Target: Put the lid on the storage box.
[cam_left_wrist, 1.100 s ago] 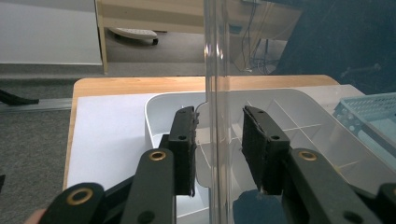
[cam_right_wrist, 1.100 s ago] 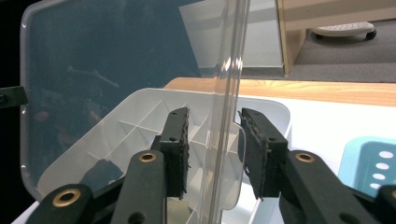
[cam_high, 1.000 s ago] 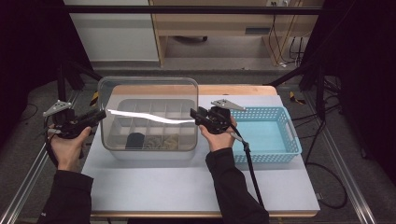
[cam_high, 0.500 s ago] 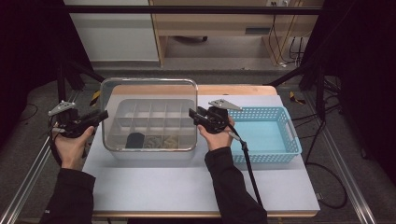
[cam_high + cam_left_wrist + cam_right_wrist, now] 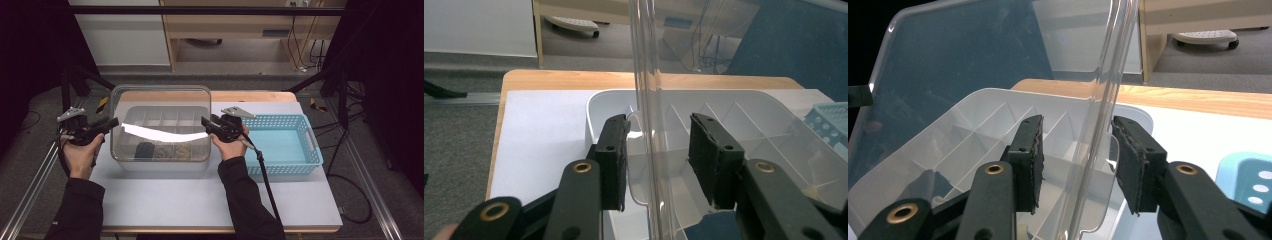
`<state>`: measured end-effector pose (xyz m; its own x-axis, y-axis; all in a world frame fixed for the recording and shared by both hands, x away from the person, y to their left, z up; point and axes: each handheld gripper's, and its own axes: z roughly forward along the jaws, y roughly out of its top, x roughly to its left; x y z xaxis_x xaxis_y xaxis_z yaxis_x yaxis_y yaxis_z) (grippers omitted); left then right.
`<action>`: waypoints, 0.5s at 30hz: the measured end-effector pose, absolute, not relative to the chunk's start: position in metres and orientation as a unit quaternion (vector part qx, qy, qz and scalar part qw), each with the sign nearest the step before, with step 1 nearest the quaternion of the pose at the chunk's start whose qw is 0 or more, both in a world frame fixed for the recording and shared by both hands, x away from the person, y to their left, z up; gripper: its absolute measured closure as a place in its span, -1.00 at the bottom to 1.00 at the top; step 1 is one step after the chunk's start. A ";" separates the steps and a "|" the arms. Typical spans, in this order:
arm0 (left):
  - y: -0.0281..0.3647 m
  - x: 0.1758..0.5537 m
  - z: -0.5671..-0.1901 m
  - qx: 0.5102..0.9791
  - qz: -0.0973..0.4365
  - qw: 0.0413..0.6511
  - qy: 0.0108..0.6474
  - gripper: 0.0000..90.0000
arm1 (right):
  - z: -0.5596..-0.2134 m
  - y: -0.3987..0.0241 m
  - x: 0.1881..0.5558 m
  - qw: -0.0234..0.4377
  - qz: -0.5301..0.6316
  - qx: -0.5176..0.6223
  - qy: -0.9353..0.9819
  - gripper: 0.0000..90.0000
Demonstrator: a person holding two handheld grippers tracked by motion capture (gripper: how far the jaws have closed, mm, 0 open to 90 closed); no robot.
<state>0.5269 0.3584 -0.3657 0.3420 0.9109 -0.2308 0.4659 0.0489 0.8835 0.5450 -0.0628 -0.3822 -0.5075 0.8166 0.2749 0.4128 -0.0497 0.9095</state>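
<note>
A clear plastic lid (image 5: 160,100) stands tilted over a clear compartment box (image 5: 160,162) on the white table. My left gripper (image 5: 114,122) is at the lid's left edge and my right gripper (image 5: 205,122) at its right edge. In the left gripper view the lid's edge (image 5: 644,60) runs up between the pads (image 5: 616,160) of the left gripper (image 5: 659,125) with a gap on both sides. The right gripper view shows the same: the lid's rim (image 5: 1108,65) passes between the right gripper's (image 5: 1075,125) jaws, untouched. Both pairs of jaws have just been opening. The box's dividers (image 5: 734,115) lie beyond.
A light blue perforated basket (image 5: 305,150) sits right of the box, close to my right hand. A dark item (image 5: 145,149) and brownish bits (image 5: 172,150) lie in the box's near compartments. The white tabletop (image 5: 200,195) stretches toward the near edge.
The bright glare across the lid went and came back, so the lid has rocked slightly. Both hands have kept their places at its two edges.
</note>
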 end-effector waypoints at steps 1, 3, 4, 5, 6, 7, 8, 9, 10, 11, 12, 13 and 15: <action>0.358 0.527 -0.366 0.652 0.223 0.496 0.528 0.30 | -0.383 -0.063 0.546 0.182 0.558 0.462 0.665 0.27; 0.358 0.529 -0.367 0.653 0.223 0.494 0.530 0.29 | -0.384 -0.062 0.547 0.181 0.557 0.462 0.666 0.26; 0.358 0.529 -0.368 0.653 0.223 0.493 0.530 0.29 | -0.385 -0.062 0.547 0.182 0.556 0.463 0.666 0.25; 0.358 0.530 -0.368 0.653 0.222 0.493 0.531 0.28 | -0.385 -0.061 0.548 0.183 0.555 0.463 0.666 0.24; 0.358 0.531 -0.369 0.653 0.222 0.492 0.532 0.28 | -0.386 -0.061 0.548 0.184 0.555 0.463 0.667 0.24; 0.358 0.531 -0.369 0.653 0.221 0.491 0.533 0.28 | -0.387 -0.061 0.549 0.184 0.554 0.463 0.667 0.23; 0.357 0.532 -0.370 0.653 0.221 0.490 0.534 0.27 | -0.387 -0.060 0.549 0.184 0.554 0.465 0.666 0.23; 0.357 0.532 -0.370 0.653 0.222 0.489 0.534 0.27 | -0.388 -0.060 0.550 0.184 0.553 0.466 0.665 0.22; 0.357 0.533 -0.371 0.654 0.221 0.488 0.534 0.26 | -0.389 -0.059 0.550 0.185 0.552 0.466 0.666 0.21; 0.357 0.533 -0.371 0.654 0.221 0.487 0.534 0.26 | -0.389 -0.059 0.551 0.184 0.552 0.467 0.666 0.21; 0.357 0.534 -0.372 0.655 0.220 0.487 0.535 0.26 | -0.390 -0.059 0.551 0.184 0.552 0.467 0.666 0.21; 0.357 0.534 -0.372 0.655 0.220 0.487 0.535 0.25 | -0.390 -0.059 0.552 0.184 0.551 0.468 0.666 0.20; 0.357 0.536 -0.374 0.655 0.218 0.484 0.537 0.24 | -0.392 -0.058 0.553 0.184 0.549 0.470 0.666 0.19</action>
